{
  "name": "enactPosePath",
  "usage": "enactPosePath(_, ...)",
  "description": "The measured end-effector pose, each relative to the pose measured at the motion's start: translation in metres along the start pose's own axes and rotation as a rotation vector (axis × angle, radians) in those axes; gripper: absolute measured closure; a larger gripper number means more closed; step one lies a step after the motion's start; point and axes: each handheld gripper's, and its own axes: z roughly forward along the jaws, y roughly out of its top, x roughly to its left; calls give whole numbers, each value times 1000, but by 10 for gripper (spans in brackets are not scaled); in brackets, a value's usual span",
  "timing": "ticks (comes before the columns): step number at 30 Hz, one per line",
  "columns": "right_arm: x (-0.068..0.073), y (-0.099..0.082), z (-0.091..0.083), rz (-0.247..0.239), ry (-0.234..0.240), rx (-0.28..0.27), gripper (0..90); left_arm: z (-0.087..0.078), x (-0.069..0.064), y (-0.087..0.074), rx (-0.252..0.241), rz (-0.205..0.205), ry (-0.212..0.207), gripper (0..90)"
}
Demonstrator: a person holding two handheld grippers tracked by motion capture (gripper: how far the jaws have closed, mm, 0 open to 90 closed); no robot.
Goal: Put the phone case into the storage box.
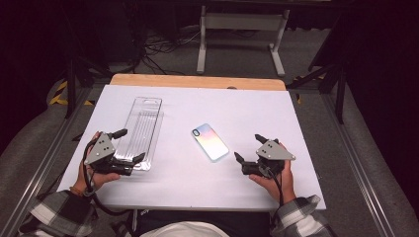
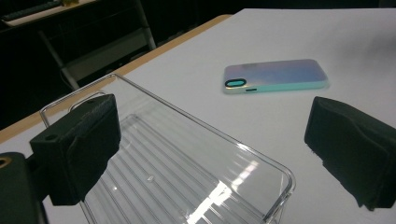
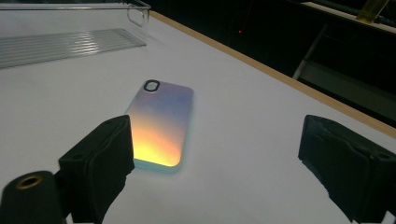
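Open right tool (image 3: pixel 212 175) faces iridescent phone case (image 3: pixel 161 121) lying flat

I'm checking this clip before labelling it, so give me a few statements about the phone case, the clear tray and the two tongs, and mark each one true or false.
1. The phone case lies flat on the white table, between the two tongs. True.
2. The right tongs are shut on the phone case. False: their jaws stand open and apart from it, with nothing between them.
3. The clear plastic tray lies to the left of the phone case in the high view. True.
4. The phone case lies inside the clear plastic tray. False: it lies on the table, apart from the tray.
5. The left tongs are open at the near end of the tray. True.
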Motion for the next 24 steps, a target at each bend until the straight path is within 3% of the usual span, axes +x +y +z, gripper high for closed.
enactPosePath(14, 0, 10, 1, 15, 8, 34, 59, 2, -2, -1, 14, 15, 0, 43)
enactPosePath(24, 6, 31, 22, 30, 65, 136, 72, 0, -3, 0, 13, 23, 3, 43)
